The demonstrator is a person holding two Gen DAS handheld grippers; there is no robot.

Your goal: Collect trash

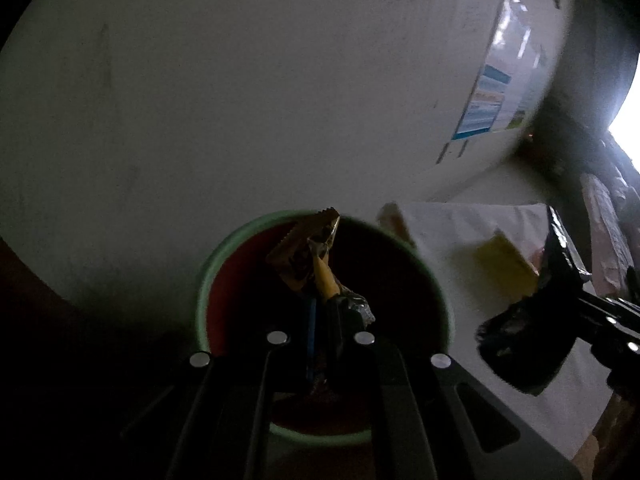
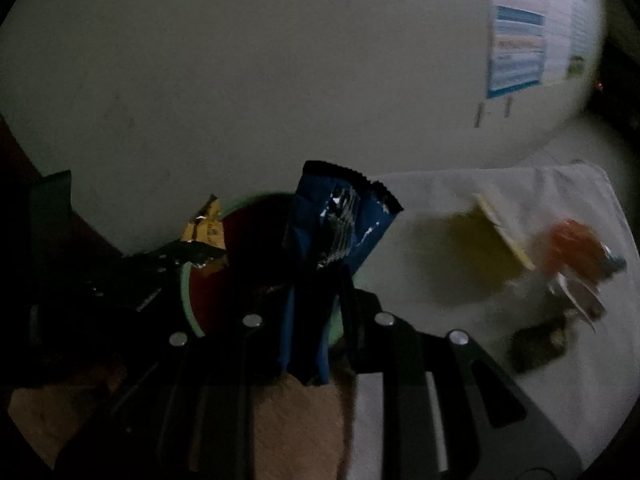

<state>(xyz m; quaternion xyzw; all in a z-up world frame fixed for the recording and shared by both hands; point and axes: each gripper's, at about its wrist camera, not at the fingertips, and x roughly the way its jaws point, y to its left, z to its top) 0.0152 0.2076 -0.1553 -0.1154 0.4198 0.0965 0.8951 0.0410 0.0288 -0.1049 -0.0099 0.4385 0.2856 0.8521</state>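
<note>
left gripper (image 1: 324, 308) pinched tight on a yellow-brown snack wrapper (image 1: 306, 254), wrapper poking up toward 12 o'clock over the mouth of a green-rimmed bin (image 1: 204, 280) with a dark red inside. right gripper (image 2: 320, 280) narrowed onto a blue foil wrapper (image 2: 340, 220), held upright above the same bin, rim at 9 o'clock. at 3 o'clock on the white cloth (image 2: 440, 200): a yellow packet (image 2: 480, 240), an orange wrapper (image 2: 572, 244), a dark crumpled scrap (image 2: 540, 344).

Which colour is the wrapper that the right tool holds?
Dark blue wrapper, with a black serrated top edge; the right wrist view shows it best.
</note>
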